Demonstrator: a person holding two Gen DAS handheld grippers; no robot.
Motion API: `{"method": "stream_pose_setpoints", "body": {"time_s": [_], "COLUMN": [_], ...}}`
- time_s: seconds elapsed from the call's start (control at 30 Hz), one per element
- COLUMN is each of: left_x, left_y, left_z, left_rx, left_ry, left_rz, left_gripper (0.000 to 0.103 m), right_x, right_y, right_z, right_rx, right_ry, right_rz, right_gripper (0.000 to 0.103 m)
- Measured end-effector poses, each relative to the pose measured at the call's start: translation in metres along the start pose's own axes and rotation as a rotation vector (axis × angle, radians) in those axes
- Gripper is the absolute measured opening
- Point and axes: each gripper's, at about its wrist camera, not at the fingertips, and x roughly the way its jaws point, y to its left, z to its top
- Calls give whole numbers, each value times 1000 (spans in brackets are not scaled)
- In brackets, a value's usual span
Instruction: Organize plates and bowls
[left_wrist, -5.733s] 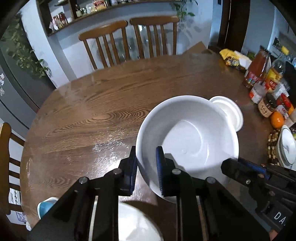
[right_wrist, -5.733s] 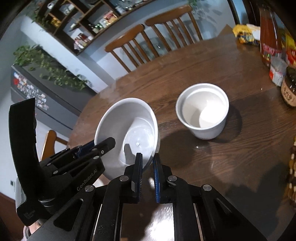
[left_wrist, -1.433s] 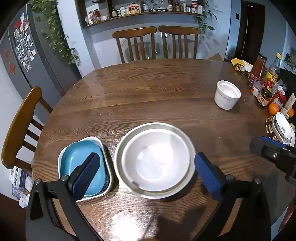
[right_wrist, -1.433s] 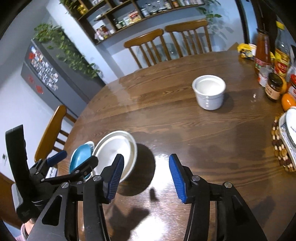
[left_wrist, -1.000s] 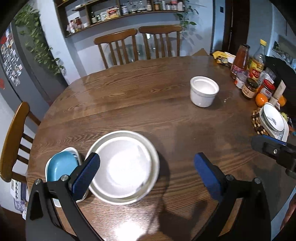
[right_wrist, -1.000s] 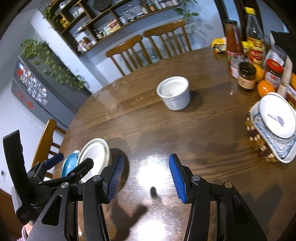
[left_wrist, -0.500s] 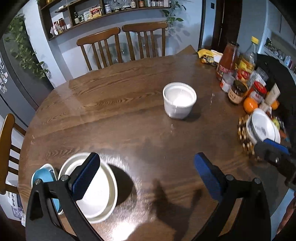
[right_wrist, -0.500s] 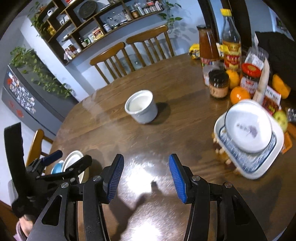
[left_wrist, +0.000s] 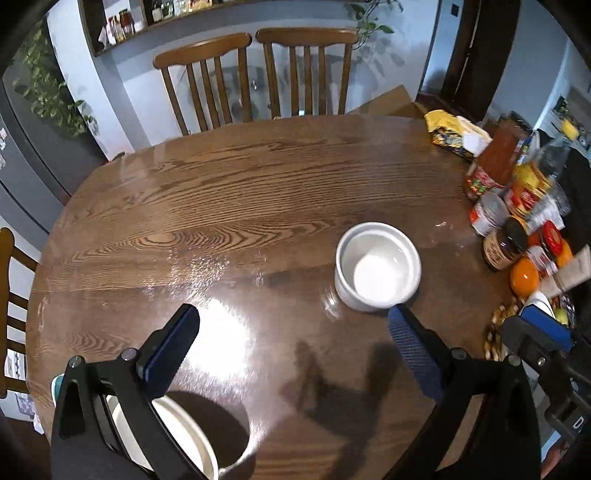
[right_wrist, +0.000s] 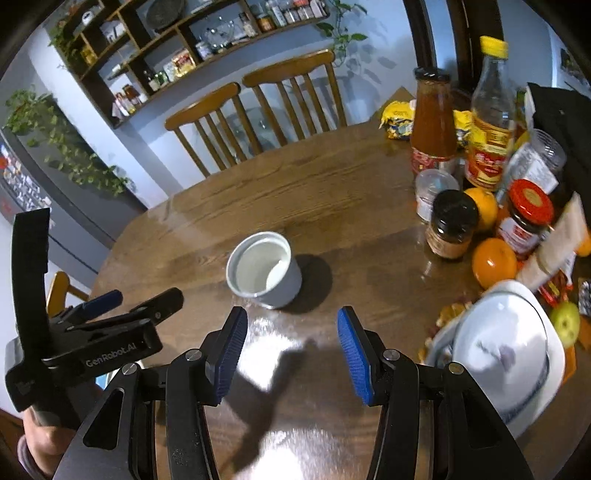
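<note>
Standing upright on the table (left_wrist: 258, 192), white straight-walled bowl (left_wrist: 377, 271), empty.

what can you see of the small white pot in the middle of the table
The small white pot is a round, straight-walled cup of glossy white ceramic with a thick stepped rim. It stands upright and empty on the bare wooden table, casting a shadow to one side. Nothing touches it: both hand-held grippers hover short of it, the jars and oranges stand apart from it, and so does the stacked white dish at the table's edge.
</note>
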Motion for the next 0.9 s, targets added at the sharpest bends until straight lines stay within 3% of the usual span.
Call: {"method": "stream_pose_setpoints", "body": {"time_s": [0.27, 0.47, 0.53, 0.67, 0.8, 0.9], "left_x": [42, 71, 78, 84, 86, 90], "left_y": [-4, -7, -11, -15, -19, -24], "left_z": [10, 12, 11, 10, 10, 9], "left_rx": [3, -37, -40, -33, -38, -33], "left_ry": [61, 113, 122, 114, 113, 122], "left_rz": [-13, -59, -72, -89, -130, -146], "left_gripper": [99, 79, 69, 61, 43, 39], "right_x": [58, 98, 106, 117, 122, 123], "right_y": [-2, -6, -6, -4, -7, -9], "right_z": [25, 32, 33, 33, 33, 33], "right_rx": [49, 105, 107, 106, 110, 106], "right_ry": [86, 152, 168, 197, 207, 213], "right_rz": [4, 55, 71, 88, 101, 106], "right_gripper": [52, 51, 46, 37, 25, 21]}}
